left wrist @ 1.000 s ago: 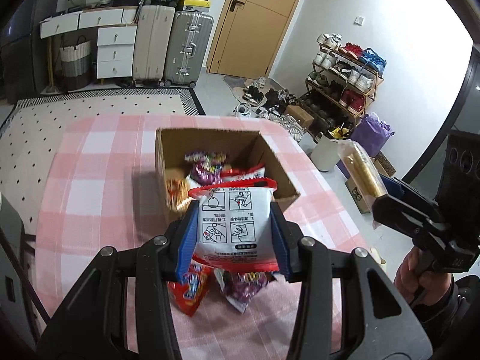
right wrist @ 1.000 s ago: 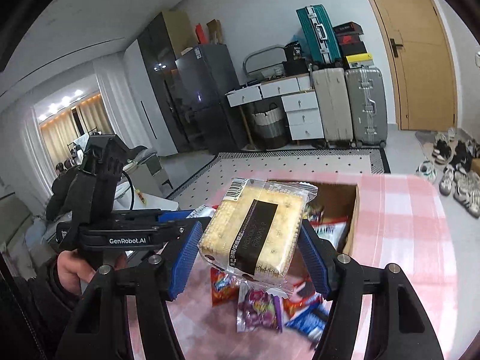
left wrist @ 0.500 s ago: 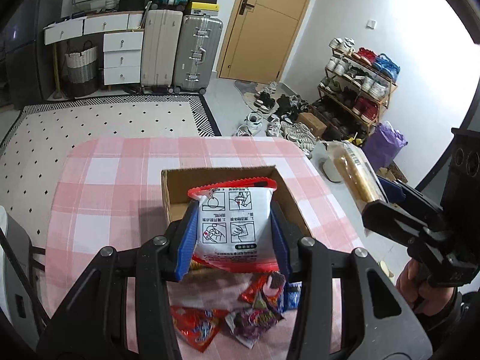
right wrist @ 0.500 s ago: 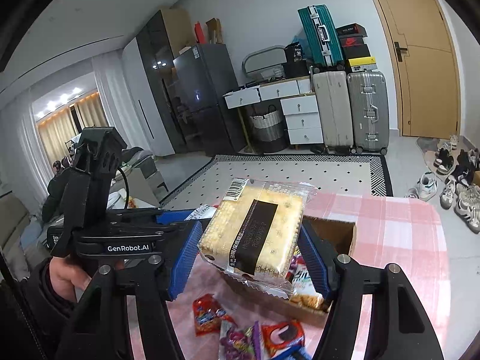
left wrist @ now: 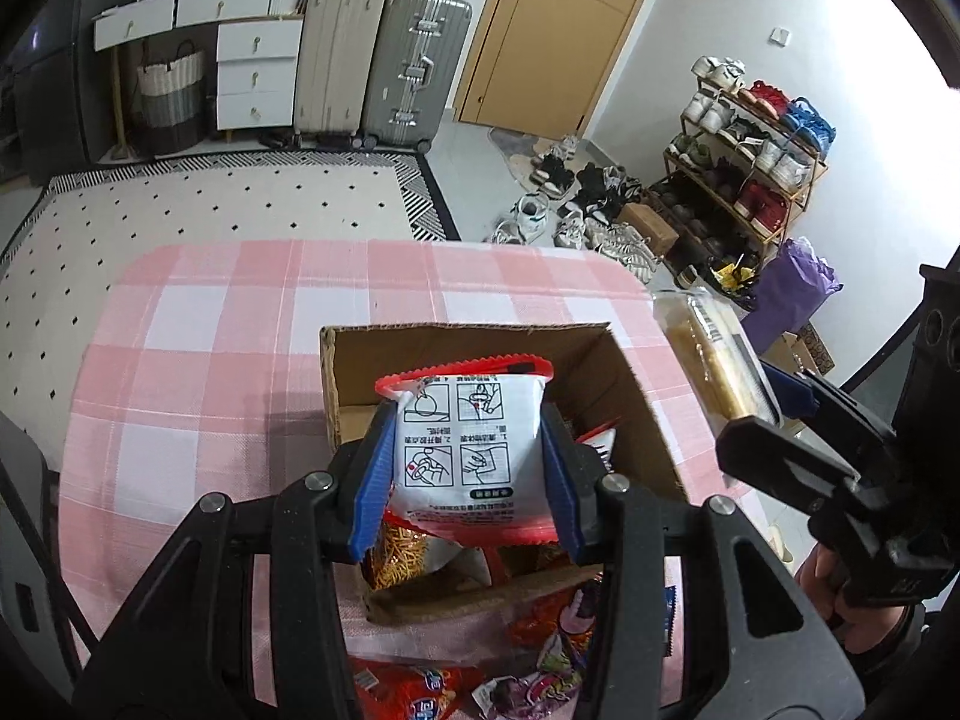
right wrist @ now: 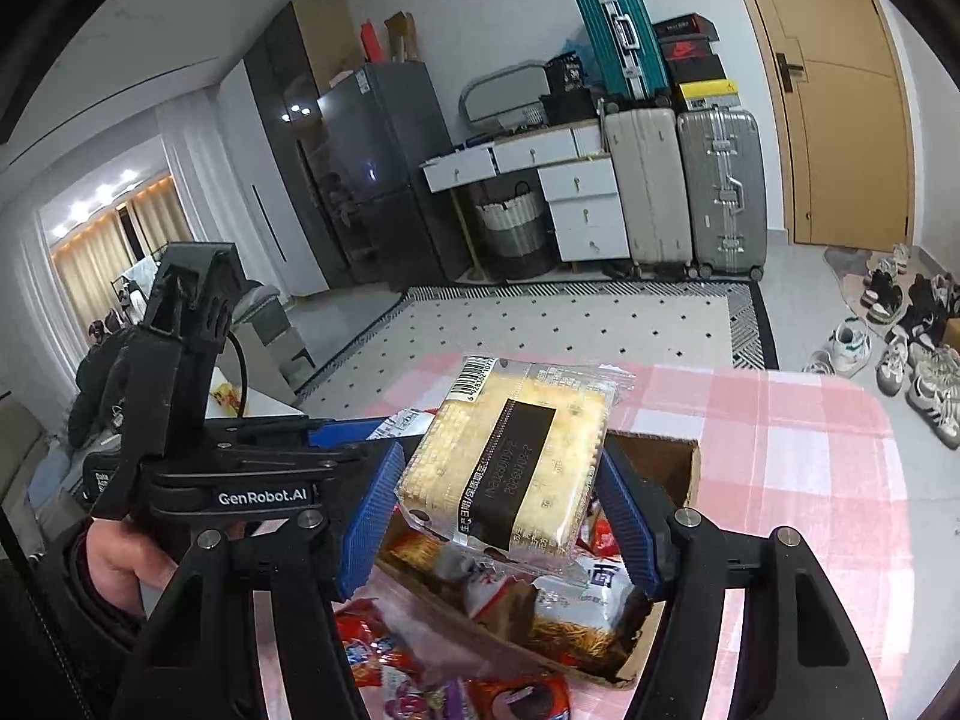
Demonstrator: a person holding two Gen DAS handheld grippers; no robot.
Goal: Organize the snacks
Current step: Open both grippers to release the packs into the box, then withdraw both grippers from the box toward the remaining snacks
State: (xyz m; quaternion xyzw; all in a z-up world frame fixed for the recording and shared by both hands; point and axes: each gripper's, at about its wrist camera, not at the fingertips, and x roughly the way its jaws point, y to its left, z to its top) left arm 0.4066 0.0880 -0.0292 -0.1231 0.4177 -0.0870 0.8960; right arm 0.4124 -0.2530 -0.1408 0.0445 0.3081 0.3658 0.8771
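There are two claws: the left claw (left wrist: 468,474) and the right claw (right wrist: 501,510). Each one holds one snack. One is a white packet (left wrist: 465,450) with a red edge, in the middle of the left view. One is a cracker pack (right wrist: 510,462), in the middle of the right view. There is one cardboard box (left wrist: 636,384) on one pink checked worktop (left wrist: 210,360). At the upper middle stand two tall suitcases (left wrist: 384,60), side by side. One brown door (left wrist: 552,30) is at the top.
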